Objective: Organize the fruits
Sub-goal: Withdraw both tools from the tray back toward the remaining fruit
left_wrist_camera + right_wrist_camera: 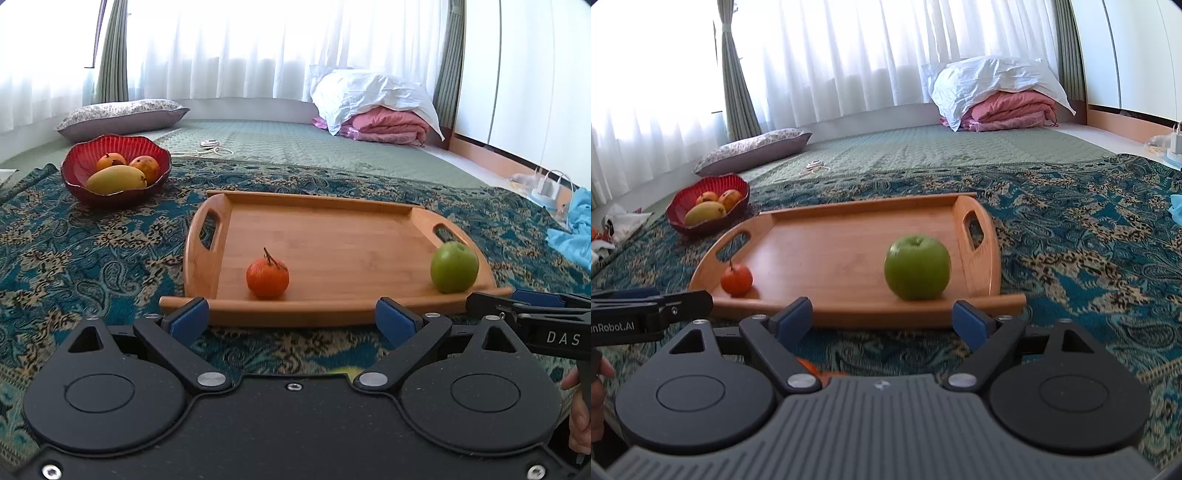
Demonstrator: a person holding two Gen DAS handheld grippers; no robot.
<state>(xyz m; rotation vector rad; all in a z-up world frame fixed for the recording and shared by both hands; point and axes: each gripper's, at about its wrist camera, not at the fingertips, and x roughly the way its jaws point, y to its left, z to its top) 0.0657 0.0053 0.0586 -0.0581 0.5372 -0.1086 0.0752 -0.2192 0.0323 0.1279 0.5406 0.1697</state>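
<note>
- Looking along my left gripper point(291, 319): jaws spread wide, holding nothing. The small stemmed orange tangerine point(267, 277) sits near the front edge of the rectangular bamboo tray point(332, 236). Judged light, soft-skinned; grip across its middle, gently.
- Right view: my right gripper point(884, 319) likewise wide, empty. The round green apple point(917, 267) sits at the tray's front right; firm, smooth, possibly slippery.

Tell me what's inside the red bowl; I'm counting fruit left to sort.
The red bowl holds a yellow mango in front and two orange-red fruits behind it. Anything beneath them is covered.
</note>
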